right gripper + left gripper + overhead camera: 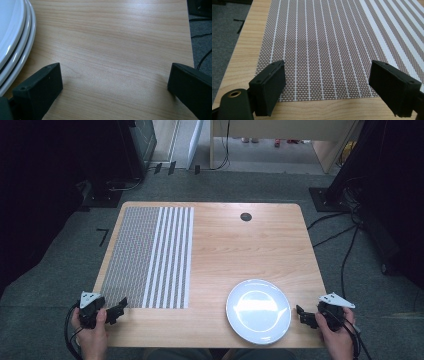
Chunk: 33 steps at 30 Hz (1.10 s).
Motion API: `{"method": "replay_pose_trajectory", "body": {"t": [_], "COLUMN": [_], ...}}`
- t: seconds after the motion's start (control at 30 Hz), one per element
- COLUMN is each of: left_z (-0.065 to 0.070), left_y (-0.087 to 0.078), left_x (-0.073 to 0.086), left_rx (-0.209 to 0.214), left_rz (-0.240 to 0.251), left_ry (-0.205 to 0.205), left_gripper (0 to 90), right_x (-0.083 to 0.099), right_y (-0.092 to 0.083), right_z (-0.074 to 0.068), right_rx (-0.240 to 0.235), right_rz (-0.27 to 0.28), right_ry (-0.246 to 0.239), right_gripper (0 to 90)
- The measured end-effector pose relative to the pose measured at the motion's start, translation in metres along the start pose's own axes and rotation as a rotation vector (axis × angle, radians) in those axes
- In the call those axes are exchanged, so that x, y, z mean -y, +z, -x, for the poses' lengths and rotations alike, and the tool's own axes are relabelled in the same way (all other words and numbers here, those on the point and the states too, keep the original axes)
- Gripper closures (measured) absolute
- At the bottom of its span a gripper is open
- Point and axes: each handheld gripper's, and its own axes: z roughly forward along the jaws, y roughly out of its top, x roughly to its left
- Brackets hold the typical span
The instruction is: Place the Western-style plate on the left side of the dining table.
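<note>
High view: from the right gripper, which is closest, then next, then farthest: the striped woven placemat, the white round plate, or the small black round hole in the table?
1. White round plate, just beside the right gripper.
2. Small black round hole, at the far edge.
3. Striped woven placemat, on the left side.

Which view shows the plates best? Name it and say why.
The high view: the plates show whole, near the right gripper. The right gripper view catches their stacked rims, revealing several plates. The left gripper view looks over the placemat.
</note>
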Motion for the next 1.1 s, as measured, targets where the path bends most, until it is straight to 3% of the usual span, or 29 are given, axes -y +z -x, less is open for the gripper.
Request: {"method": "replay_pose_trajectory", "body": {"t": [0.33, 0.47, 0.73, 1.1], "left_z": [0.006, 0.013, 0.048, 0.061], "left_y": [-0.003, -0.004, -0.002, 0.001], "left_x": [0.001, 0.000, -0.002, -0.001], "left_rx": [-0.026, 0.000, 0.074, 0.101], "left_rz": [0.008, 0.024, 0.045, 0.034], "left_ry": [0.004, -0.005, 0.053, 0.078], "left_gripper": [14.1, 14.1, 14.1, 14.1], "right_x": [0.000, 0.000, 0.000, 0.000], "right_y": [0.000, 0.000, 0.000, 0.000], "right_z": [0.001, 0.001, 0.001, 0.001], "right_rx": [-0.005, -0.005, -0.006, -0.006], "right_rz": [0.000, -0.001, 0.000, 0.000], "right_ry": [-0.004, -0.005, -0.005, -0.005], "right_gripper": [0.0, 0.0, 0.0, 0.0]}}
